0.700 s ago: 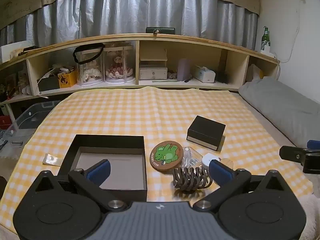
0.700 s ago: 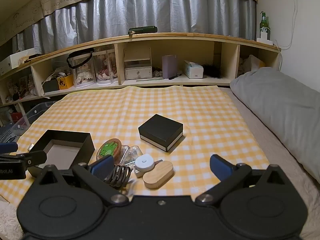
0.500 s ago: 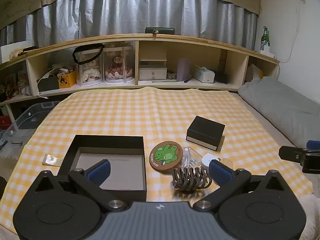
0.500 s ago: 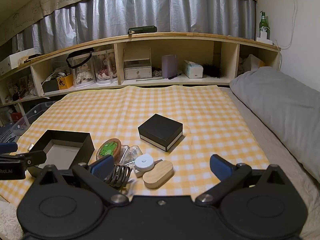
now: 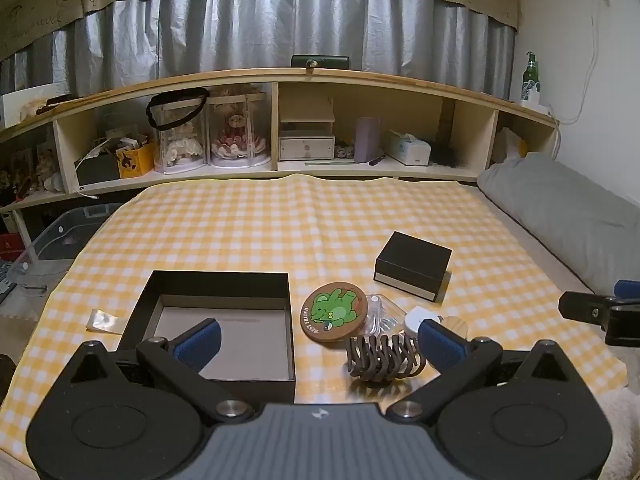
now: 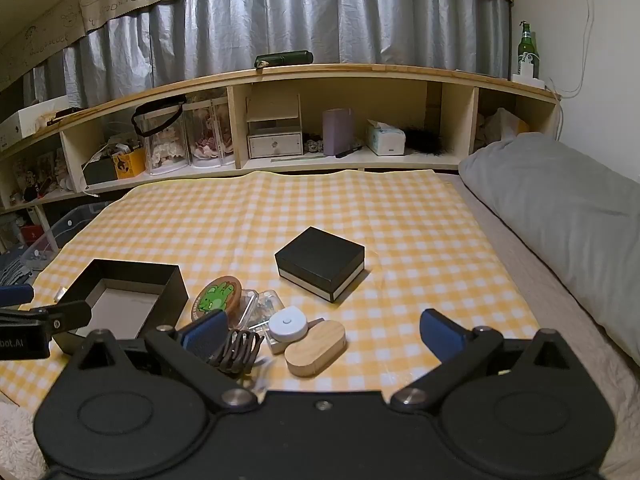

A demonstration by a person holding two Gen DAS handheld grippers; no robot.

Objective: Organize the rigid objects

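**Both tools spread wide above the checked cloth**

Left tool and right tool gaping, gripping nothing. On the bed's cloth: open black box at left, frog coaster, coiled clip, white disc, wooden oval clustered just beside it, closed black box slightly beyond.

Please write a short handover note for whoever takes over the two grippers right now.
Left gripper open, empty. Right gripper open, empty.
Open black box on the checked cloth, empty.
Beside it lie the frog coaster, clear case, dark claw clip, white round gadget and wooden oval.
Closed black box stands apart, farther back.
Done: nothing packed.
Left: probably move the loose pieces into the open box.
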